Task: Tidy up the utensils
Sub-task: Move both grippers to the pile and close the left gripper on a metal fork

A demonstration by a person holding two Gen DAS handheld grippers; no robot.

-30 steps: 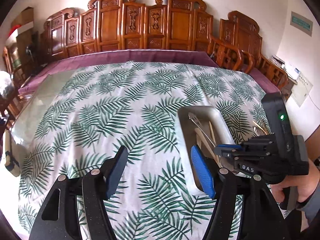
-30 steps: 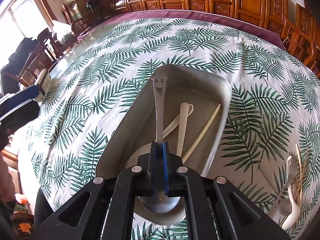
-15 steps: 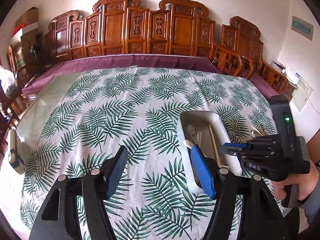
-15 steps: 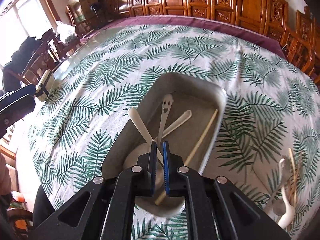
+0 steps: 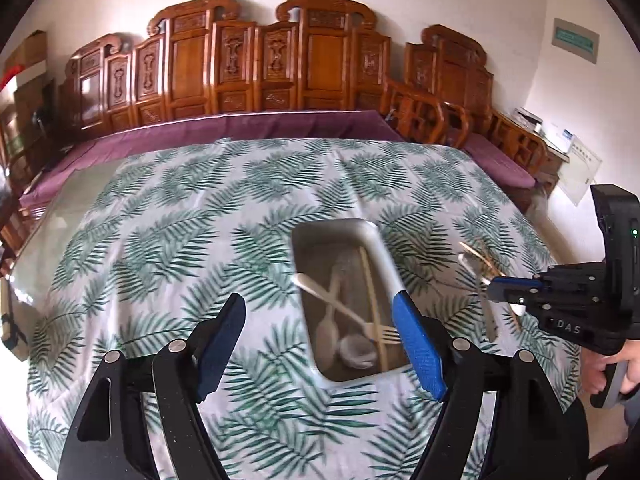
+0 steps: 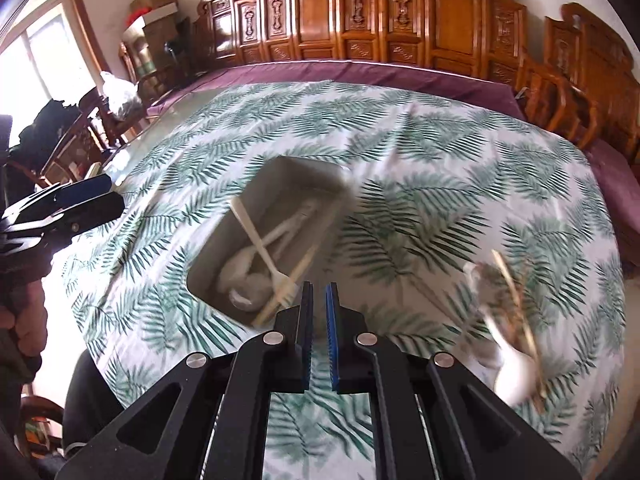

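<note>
A grey metal tray (image 5: 385, 264) lies on the leaf-print cloth and holds a white fork (image 5: 345, 309), spoons (image 5: 331, 330) and a chopstick (image 5: 370, 288). My left gripper (image 5: 320, 338) hovers over the tray's near end, its jaws opening with nothing between them. To the tray's right, my right gripper (image 5: 496, 284) hangs shut and empty above a loose pile of utensils (image 5: 476, 264). The right wrist view shows the right gripper (image 6: 319, 294), with the tray (image 6: 280, 168) ahead on the left and the blurred pile (image 6: 508, 320) on the right.
The tablecloth (image 5: 200, 220) covers a large table with a purple cloth edge (image 5: 260, 124) at the back. Carved wooden chairs (image 5: 312, 60) line the far side and the right. A person's hand (image 5: 628, 364) holds the right gripper's handle.
The metal spoon has left my right gripper and lies in the tray. The right gripper has risen and swung right toward the loose pile. My left gripper's jaws have widened and it has drawn back.
</note>
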